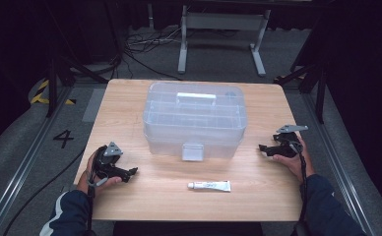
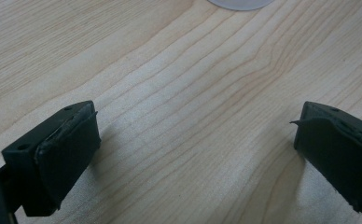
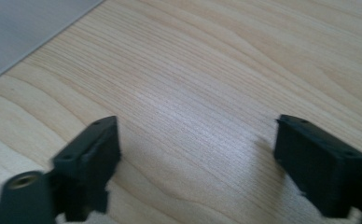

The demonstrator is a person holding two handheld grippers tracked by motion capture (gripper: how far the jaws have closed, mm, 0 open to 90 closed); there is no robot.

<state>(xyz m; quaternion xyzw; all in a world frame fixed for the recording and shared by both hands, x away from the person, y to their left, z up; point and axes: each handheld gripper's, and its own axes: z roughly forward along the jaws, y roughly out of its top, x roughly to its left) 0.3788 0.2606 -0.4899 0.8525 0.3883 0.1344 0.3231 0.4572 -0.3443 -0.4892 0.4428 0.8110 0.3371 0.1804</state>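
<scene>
A clear plastic box (image 1: 195,120) with a lid, a top handle and a front latch stands in the middle of the wooden table (image 1: 130,196). A small white tube (image 1: 209,186) lies flat in front of it. My left gripper (image 1: 130,173) rests on the table at the left, open, with bare wood between its jaws (image 2: 195,140). At the right side of the box my right gripper (image 1: 263,149) also rests low and open over bare wood (image 3: 198,149). A corner of the box (image 2: 240,3) shows at the top of the left gripper view.
Grey floor surrounds the table, with metal rails (image 1: 26,157) on both sides and a "4" mark (image 1: 63,138) on the left. A white table frame (image 1: 223,29) and cables (image 1: 144,44) lie beyond the far edge.
</scene>
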